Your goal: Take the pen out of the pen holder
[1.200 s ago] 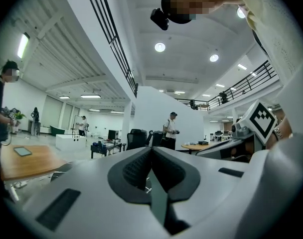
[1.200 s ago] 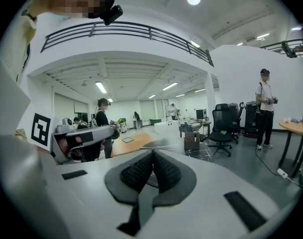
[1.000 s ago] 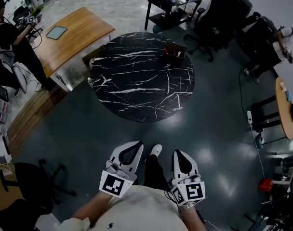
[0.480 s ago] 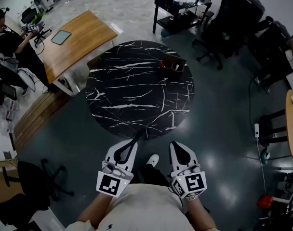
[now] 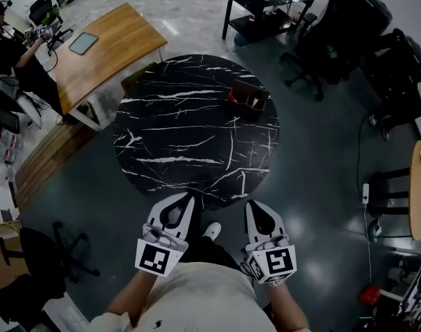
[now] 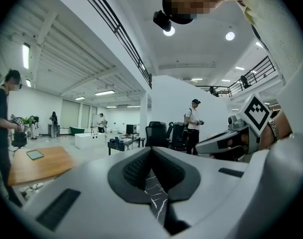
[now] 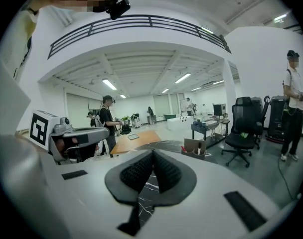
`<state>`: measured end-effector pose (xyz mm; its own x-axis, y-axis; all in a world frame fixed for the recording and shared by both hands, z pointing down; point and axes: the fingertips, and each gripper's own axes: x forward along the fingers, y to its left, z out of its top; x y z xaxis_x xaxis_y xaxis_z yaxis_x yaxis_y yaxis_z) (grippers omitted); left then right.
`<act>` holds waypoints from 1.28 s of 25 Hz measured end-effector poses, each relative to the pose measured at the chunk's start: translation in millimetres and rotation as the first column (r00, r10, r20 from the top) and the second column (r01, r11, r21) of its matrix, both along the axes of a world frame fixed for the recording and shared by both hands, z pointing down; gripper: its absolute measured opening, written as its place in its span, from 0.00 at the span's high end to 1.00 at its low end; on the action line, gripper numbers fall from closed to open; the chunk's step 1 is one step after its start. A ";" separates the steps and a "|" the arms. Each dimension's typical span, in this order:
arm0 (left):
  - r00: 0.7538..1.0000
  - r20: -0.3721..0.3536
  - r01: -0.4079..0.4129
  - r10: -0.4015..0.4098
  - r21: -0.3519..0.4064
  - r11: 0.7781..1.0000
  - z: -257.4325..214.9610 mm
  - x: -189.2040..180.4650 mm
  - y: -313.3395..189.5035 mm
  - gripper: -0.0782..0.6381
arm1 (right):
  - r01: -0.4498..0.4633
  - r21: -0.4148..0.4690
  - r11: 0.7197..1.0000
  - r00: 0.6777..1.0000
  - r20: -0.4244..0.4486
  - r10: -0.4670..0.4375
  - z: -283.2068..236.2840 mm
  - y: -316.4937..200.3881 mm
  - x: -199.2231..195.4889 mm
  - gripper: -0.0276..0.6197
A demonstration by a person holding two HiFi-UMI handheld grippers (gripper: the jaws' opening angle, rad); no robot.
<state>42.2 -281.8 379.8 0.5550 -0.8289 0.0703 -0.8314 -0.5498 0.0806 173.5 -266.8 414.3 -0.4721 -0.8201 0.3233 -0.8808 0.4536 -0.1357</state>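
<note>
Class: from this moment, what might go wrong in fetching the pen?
1. The pen holder sits near the far edge of the table, away from both grippers; a long reach might nudge it off.
2. The left gripper and right gripper are shut; arriving that way might topple the holder.

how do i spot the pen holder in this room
Find the round black table with white veins in the middle of the floor. Near its far right edge stands the pen holder, a small brown open-topped box, the one brown shape on that dark top.
</note>
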 end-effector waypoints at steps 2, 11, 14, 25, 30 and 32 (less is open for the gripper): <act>1.000 -0.020 -0.018 0.018 -0.011 1.000 6.7 3.6 -20.9 0.87 | -0.005 -0.002 1.000 1.000 -0.022 0.005 2.2 -20.1 -0.3 0.93; 0.978 0.108 -0.174 0.177 -0.029 0.984 40.2 8.7 -141.6 0.87 | -0.032 -0.024 0.999 0.995 -0.098 0.029 36.9 -166.3 -3.8 0.93; 0.948 0.200 -0.240 0.246 -0.053 0.969 60.2 7.3 -171.0 0.87 | -0.018 -0.038 0.999 0.993 -0.121 0.014 55.4 -215.2 -11.6 0.93; 0.991 0.002 -0.129 0.131 -0.151 0.980 110.2 -12.1 -262.5 0.87 | -0.018 -0.151 0.988 0.948 -0.316 -0.031 151.7 -347.9 -23.2 0.93; 0.984 0.045 -0.162 0.173 -0.181 0.970 124.3 -12.6 -281.6 0.87 | -0.022 -0.219 0.975 0.914 -0.400 -0.069 195.5 -385.4 -28.3 0.83; 0.984 0.041 -0.161 0.171 -0.188 0.969 126.1 -14.7 -288.4 0.87 | -0.033 -0.233 0.972 0.906 -0.418 -0.069 207.7 -394.5 -29.0 0.79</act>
